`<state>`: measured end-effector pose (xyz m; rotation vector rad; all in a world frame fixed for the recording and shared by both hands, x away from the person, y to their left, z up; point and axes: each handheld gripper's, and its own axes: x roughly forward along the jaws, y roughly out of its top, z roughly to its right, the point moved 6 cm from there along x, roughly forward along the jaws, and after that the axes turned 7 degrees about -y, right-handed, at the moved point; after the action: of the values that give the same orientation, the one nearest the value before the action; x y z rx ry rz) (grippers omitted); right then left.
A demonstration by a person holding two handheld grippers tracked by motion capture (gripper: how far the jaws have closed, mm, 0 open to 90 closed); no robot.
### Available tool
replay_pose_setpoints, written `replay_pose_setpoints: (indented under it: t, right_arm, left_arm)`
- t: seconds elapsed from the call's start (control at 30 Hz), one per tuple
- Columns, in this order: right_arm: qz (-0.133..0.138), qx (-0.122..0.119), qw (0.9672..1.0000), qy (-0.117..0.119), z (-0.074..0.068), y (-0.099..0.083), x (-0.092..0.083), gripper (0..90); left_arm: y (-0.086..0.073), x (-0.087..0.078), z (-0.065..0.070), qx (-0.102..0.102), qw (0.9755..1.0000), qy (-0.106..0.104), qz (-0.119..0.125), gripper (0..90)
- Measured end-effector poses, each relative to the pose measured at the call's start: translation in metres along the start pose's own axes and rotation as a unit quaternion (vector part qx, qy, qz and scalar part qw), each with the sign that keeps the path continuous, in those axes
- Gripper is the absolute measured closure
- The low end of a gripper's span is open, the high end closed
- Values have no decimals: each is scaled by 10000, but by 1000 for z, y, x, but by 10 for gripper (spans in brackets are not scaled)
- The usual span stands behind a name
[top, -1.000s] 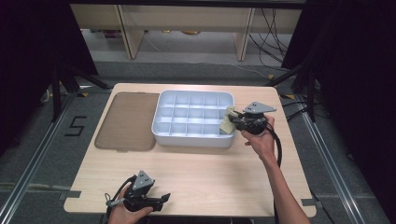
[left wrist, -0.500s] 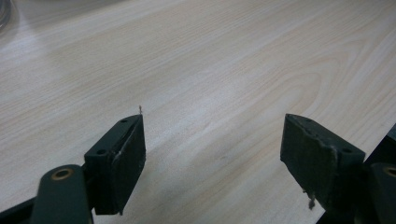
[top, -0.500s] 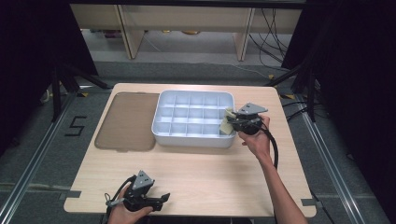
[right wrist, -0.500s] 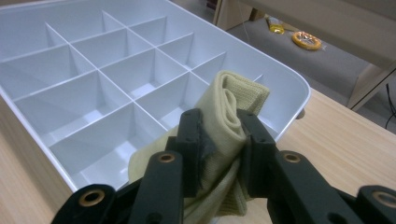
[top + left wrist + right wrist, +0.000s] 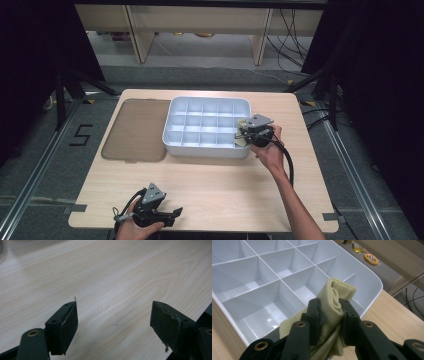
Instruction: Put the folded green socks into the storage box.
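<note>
Right gripper (image 5: 331, 315), lower centre of the right gripper view: jaws clamped on a folded pale-yellow knit cloth (image 5: 334, 305), its rolled end standing up between the pads and a loose flap hanging below at the frame's bottom. In the high view this gripper (image 5: 243, 134) sits right of centre, at the right-hand near corner of the tray, with the cloth (image 5: 242, 140) over the tray's edge cells. White compartment tray (image 5: 170, 120): grid of square cells, all cells in view bare; centre of the high view, upper left of the right gripper view, where the cloth hangs above the cells nearest its rounded corner (image 5: 375, 281). Brown translucent lid (image 5: 134, 130): flat on the table just left of the tray. Left gripper (image 5: 170, 214): bottom left of the high view, low over the wood, well apart from the tray; jaws wide apart with nothing between them in the left gripper view (image 5: 113, 322). Light wooden table (image 5: 225, 185): bearing all items.
</note>
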<state>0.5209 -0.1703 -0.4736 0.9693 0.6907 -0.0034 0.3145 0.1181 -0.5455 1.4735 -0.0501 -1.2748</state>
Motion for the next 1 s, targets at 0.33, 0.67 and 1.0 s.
replay_pose_setpoints:
  t: [0.33, 0.67, 1.0]
  right_arm:
    - [-201, -372, 9991, 62, -10, -11, 8, 724]
    - [-277, -230, 9991, 245, -12, -16, 9, 723]
    - [-423, 43, 9985, 333, -15, -21, 11, 683]
  left_arm:
    - [0, -2, -1, 116, 9999, -2, -76, 220]
    - [0, -4, -1, 111, 9998, -49, -172, 220]
    - [3, -1, 3, -62, 9999, -44, 95, 220]
